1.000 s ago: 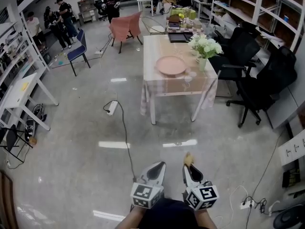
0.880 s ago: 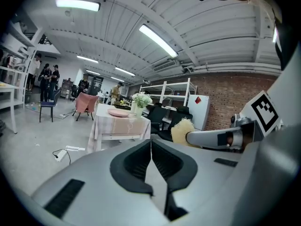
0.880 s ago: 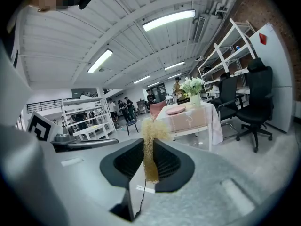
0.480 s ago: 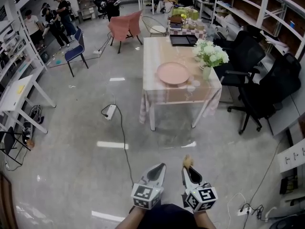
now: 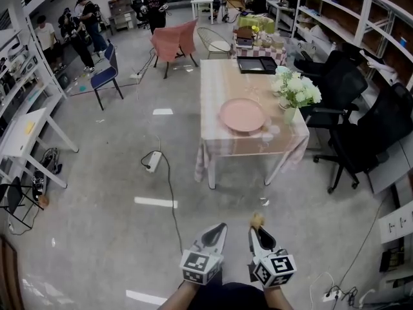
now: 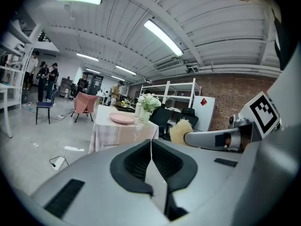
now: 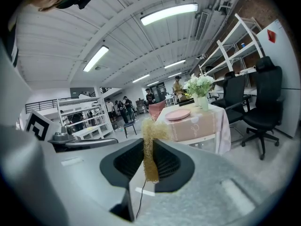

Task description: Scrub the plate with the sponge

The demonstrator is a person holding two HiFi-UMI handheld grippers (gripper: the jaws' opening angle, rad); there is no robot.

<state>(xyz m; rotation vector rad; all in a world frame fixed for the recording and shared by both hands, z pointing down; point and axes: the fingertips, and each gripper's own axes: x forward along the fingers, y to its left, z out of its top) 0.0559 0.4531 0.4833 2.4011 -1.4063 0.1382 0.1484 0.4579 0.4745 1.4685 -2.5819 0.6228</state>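
Grey workshop floor below – pink plate (image 5: 242, 115) on worktop (image 5: 216, 82), toward its near edge, well apart from both grippers. Right gripper (image 5: 256, 232) clamped on yellow sponge (image 5: 257, 220); left gripper (image 5: 218, 231) closed, nothing inside.

Table (image 5: 222, 86) draped in a pale checked cloth is seen mid-room, with a vase of white flowers (image 5: 296, 92) set at its right edge and a black tray (image 5: 257, 64) at the far end. A pink-covered chair (image 5: 173, 41) is placed beyond it, a blue chair (image 5: 106, 71) off to the left, and black office chairs (image 5: 377, 134) are parked near its right side in front of white shelving (image 5: 361, 18). A white power strip (image 5: 153, 161) with cable is laid on the grey floor (image 5: 97, 205) near the table's left legs; several people (image 5: 84, 24) are seen at far left.
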